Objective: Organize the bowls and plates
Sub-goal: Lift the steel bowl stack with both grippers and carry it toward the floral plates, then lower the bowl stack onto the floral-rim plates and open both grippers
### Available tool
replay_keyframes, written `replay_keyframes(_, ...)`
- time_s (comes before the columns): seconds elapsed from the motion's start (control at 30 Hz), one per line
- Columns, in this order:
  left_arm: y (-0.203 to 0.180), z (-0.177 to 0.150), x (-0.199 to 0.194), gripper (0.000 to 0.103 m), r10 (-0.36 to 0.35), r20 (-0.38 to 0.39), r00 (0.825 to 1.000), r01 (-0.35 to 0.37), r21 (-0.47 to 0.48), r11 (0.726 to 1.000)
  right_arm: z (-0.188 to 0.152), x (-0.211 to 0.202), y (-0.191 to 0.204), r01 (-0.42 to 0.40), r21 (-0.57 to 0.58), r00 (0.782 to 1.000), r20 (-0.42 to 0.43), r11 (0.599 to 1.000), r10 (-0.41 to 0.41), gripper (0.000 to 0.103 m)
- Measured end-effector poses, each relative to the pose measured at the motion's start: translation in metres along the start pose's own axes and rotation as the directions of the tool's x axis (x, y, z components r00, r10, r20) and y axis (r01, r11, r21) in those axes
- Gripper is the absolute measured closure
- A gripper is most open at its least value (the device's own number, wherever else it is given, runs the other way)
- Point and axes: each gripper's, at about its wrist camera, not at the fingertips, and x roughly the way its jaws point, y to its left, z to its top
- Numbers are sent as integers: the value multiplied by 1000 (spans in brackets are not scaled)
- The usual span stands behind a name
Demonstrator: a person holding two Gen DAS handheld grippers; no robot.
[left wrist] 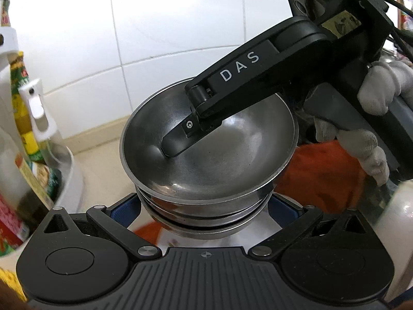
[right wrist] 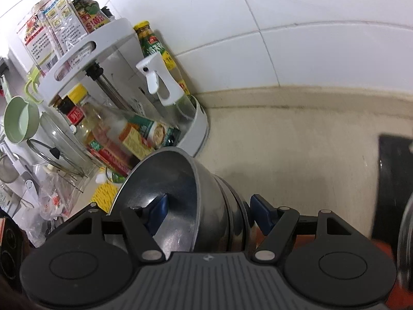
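A stack of steel bowls [left wrist: 206, 160] is held up in front of a tiled wall. My left gripper [left wrist: 202, 205] is shut on the lower part of the stack, one blue pad [left wrist: 126, 206] on each side. My right gripper [right wrist: 209, 211] is shut on the same bowls [right wrist: 206, 206]: its left pad [right wrist: 157, 211] presses inside the top bowl and the other sits against the underside. In the left wrist view its upper finger [left wrist: 180, 139] reaches into the top bowl from the upper right, and a gloved hand [left wrist: 374, 90] holds that gripper.
A white two-tier condiment rack [right wrist: 198, 118] full of bottles and a white spray bottle [right wrist: 157, 82] stands at the left by the wall. Glass lids [right wrist: 59, 149] lie beyond it. The beige counter [right wrist: 296, 142] stretches right to a dark object [right wrist: 392, 180]. An orange cloth [left wrist: 322, 175] lies below the bowls.
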Motion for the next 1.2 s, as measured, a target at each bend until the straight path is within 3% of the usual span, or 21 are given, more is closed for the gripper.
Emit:
replay_keyframes(0.3,-10,-26,2,0,-48,-12,999,48,48,998,-42,-11,1,48,64,999,18,997,-49,38)
replay_keyframes(0.5,-13,-41,17,0,-31,5,1000,30,107,994,-62,-9,-8,60,92,997,51,994,-64,38)
replay_keyframes(0.77,-9,-47,10,0,-67,4,998,66,101,993,-76,-14,-8,51,115,997,46,992,-57,38)
replay_keyframes(0.9,-3,-45,12,0,-100,6,995,100,49,994,-80,-13,-10,59,137,997,44,989,-65,38)
replay_keyframes(1.2,-3,-51,2,0,-79,30,996,77,70,995,-80,-19,-2,61,115,996,58,991,-68,38)
